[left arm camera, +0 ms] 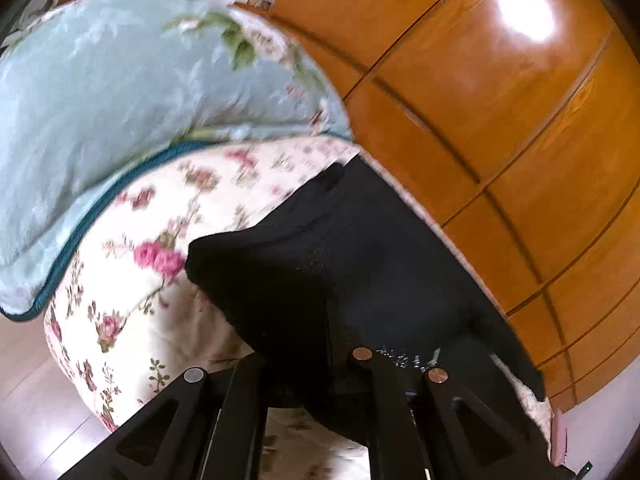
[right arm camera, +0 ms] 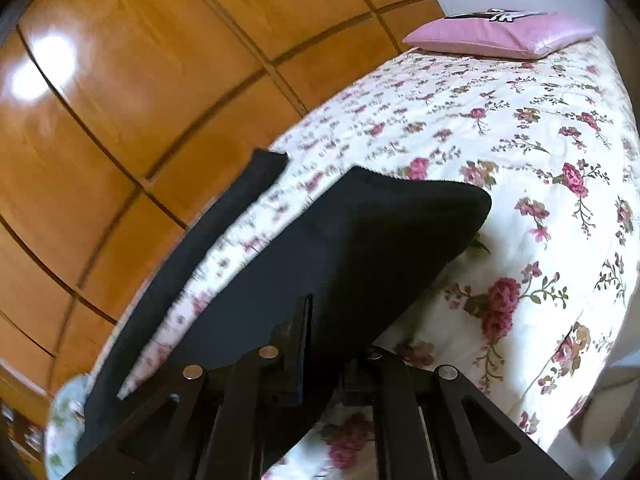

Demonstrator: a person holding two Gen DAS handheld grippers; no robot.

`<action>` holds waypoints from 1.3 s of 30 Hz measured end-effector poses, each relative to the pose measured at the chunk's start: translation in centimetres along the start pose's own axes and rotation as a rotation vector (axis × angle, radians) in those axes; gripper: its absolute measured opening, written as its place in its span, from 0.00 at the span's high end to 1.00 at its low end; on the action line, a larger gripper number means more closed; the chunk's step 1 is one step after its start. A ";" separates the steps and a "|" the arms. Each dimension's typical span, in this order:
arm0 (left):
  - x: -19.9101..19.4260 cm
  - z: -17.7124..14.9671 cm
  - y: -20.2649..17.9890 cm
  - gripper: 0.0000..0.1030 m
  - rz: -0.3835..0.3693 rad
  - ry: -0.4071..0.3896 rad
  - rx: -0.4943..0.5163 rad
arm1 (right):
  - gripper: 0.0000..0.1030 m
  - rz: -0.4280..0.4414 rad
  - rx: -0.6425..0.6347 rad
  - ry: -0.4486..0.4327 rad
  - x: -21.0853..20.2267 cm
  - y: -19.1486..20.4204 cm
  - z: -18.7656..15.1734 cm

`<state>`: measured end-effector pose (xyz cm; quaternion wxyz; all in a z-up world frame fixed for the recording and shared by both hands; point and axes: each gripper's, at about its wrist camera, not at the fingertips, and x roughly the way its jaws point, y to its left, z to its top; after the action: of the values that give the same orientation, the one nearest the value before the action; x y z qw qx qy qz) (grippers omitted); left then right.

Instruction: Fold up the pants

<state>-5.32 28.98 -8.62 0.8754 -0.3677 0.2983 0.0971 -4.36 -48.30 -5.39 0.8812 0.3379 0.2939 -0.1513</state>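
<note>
Item: black pants [right arm camera: 352,248], lying on a bed [right arm camera: 520,152] with a floral cover, beside a wooden wardrobe [right arm camera: 120,100]. Left claw [left arm camera: 316,360]: clamped on a raised portion of the dark fabric, which hangs over and hides the fingertips. Right claw [right arm camera: 320,344]: likewise closed on a lifted portion of the cloth, one finger [right arm camera: 302,340] visible pressed against it. Position of garment: in the right wrist view one leg is held up off the cover, its broad end pointing toward the far right; a second narrow black strip [right arm camera: 224,216] lies flat along the left edge of the bed, nearest the wardrobe, with floral cover showing between the two. Other contents: a pale blue quilt [left arm camera: 132,100] bunched at the far left in the left wrist view; a pink pillow [right arm camera: 500,34] at the far end in the right wrist view. Status, as judged: early to middle of the fold. The garment is gripped at two points and lifted, but the two legs are well apart, not yet stacked. Remaining: laying one leg onto the other, then folding the length over and flattening.
</note>
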 end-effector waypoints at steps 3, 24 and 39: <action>0.4 -0.5 0.9 0.90 0.005 0.005 -0.036 | 0.90 0.016 0.037 0.007 0.3 -0.9 -0.3; 3.9 2.2 -12.9 0.37 0.016 -0.090 0.160 | 0.69 -0.094 0.041 -0.230 -5.4 1.9 1.9; 14.7 -2.1 -17.1 0.32 -0.134 0.153 0.322 | 0.60 0.136 -0.066 0.111 6.7 8.5 2.3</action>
<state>12.16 14.60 -8.46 0.9022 -0.2482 0.3505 -0.0388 5.80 -44.18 -3.85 0.8825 0.3354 0.3238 -0.0624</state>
